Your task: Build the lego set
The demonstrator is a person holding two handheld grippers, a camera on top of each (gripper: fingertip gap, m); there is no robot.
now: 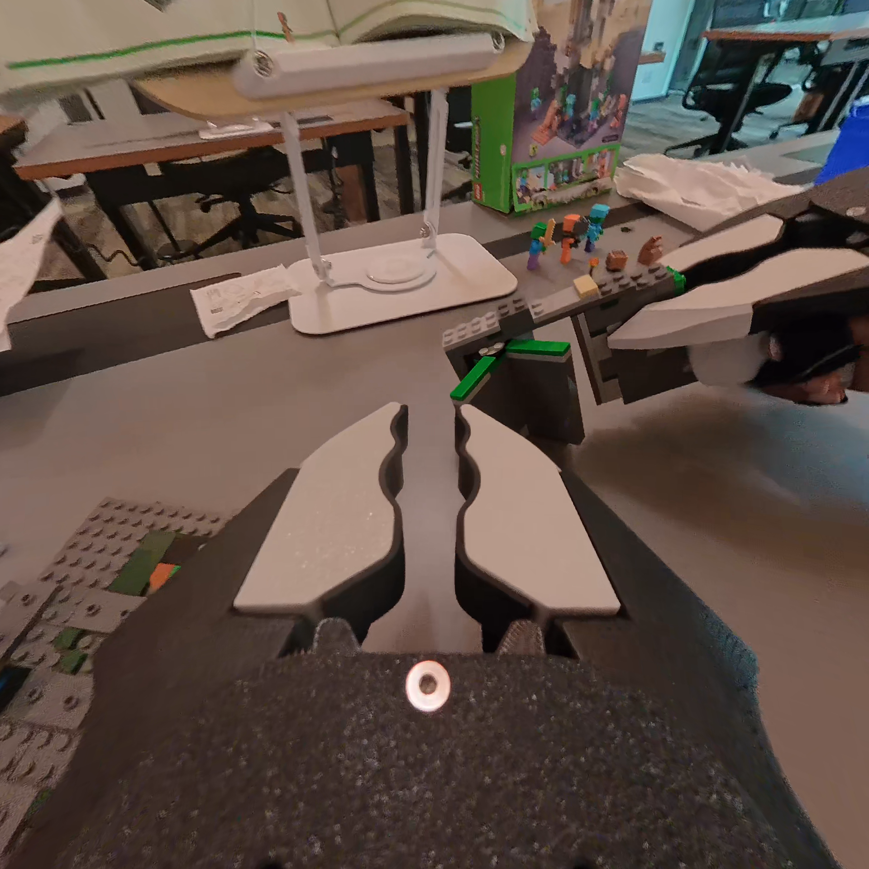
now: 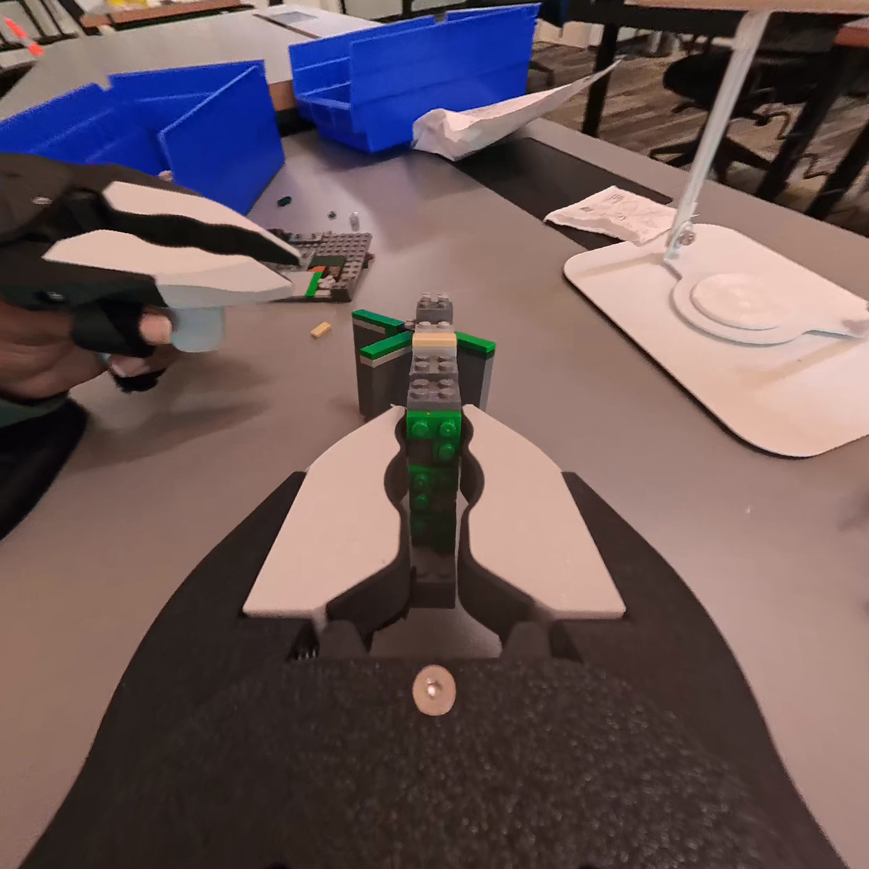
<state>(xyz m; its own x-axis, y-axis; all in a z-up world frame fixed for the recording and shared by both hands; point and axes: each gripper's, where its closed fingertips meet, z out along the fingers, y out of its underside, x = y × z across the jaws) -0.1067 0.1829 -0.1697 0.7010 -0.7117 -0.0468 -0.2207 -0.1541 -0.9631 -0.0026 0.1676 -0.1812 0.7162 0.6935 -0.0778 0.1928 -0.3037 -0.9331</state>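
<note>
So right now my right hand-held gripper (image 2: 433, 418) is pinching the long lego assembly (image 2: 433, 376) at its green end, and the strip runs straight out along the fingers, away from the camera. Grey studded bricks, one tan brick, then the dark pillars with green tiles (image 2: 425, 362) hanging under the far end. From the left wrist view the same strip lies across the frame, running from the right hand-held gripper toward the middle, and those pillars look like they touch the counter (image 1: 235, 423), though I can't say for sure.

My left hand-held gripper (image 1: 430, 414) is empty, fingers a little apart with bare counter showing between them. The thing that matters: the pillar end of the assembly sits just ahead and slightly right of the left tips, close by. So the long axis is roughly crosswise to my left fingers, and the left is clearly the nearer one to the free end.

The grey baseplate (image 2: 336, 263) with the partial build lies near the left hand-held gripper, on its left side, with a loose tan piece (image 2: 320, 329) on the counter nearby. Minifigures (image 1: 566, 237) stand by the lego box (image 1: 559, 127) at the back.

My guess is the left needs to swing right and steady the far end.
</note>
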